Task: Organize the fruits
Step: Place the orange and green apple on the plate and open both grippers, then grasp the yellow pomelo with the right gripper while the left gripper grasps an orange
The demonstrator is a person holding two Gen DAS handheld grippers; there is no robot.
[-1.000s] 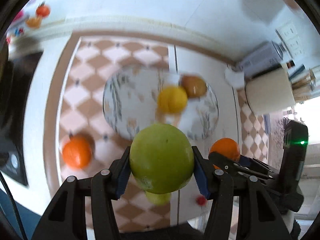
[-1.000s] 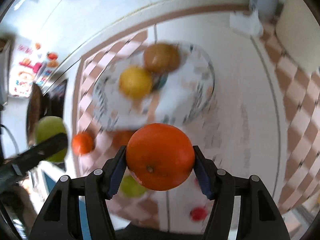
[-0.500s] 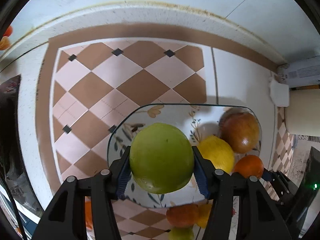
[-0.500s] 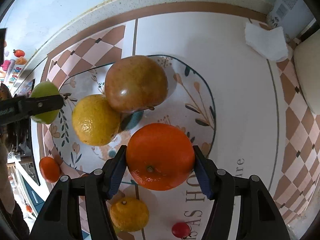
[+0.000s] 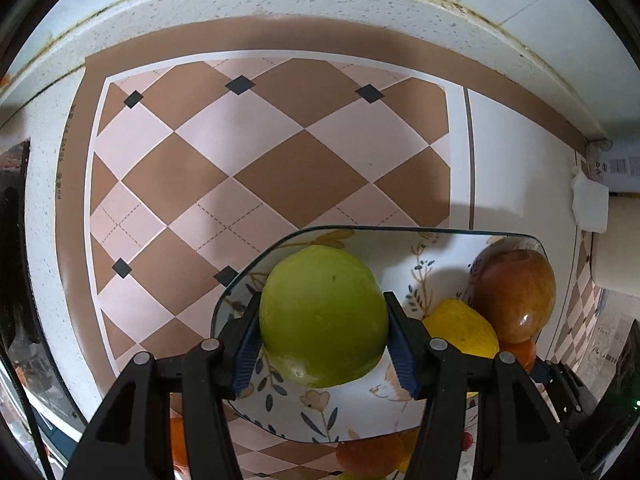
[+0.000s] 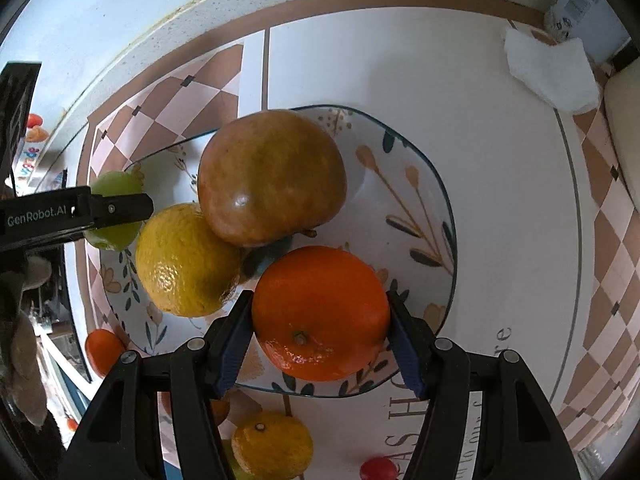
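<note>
My left gripper (image 5: 323, 336) is shut on a green apple (image 5: 323, 314) and holds it over the left part of the floral plate (image 5: 360, 420). My right gripper (image 6: 320, 336) is shut on an orange (image 6: 320, 312) over the plate's near side (image 6: 436, 216). On the plate lie a reddish-brown apple (image 6: 272, 176) and a yellow citrus fruit (image 6: 186, 260); both also show in the left wrist view, the apple (image 5: 514, 294) and the citrus (image 5: 464, 328). The left gripper with the green apple (image 6: 114, 188) shows at the plate's far left.
Off the plate, on the checkered mat (image 5: 240, 152), lie a small yellow citrus (image 6: 272, 448), a small orange (image 6: 102, 350) and a small red fruit (image 6: 378, 470). A white tissue (image 6: 552, 72) and a beige container (image 6: 624, 128) stand at the right. The wall runs along the back.
Both grippers have come lower and closer to the plate with their fruits still held. The green apple is now over the plate's left part, the orange over its near side.
</note>
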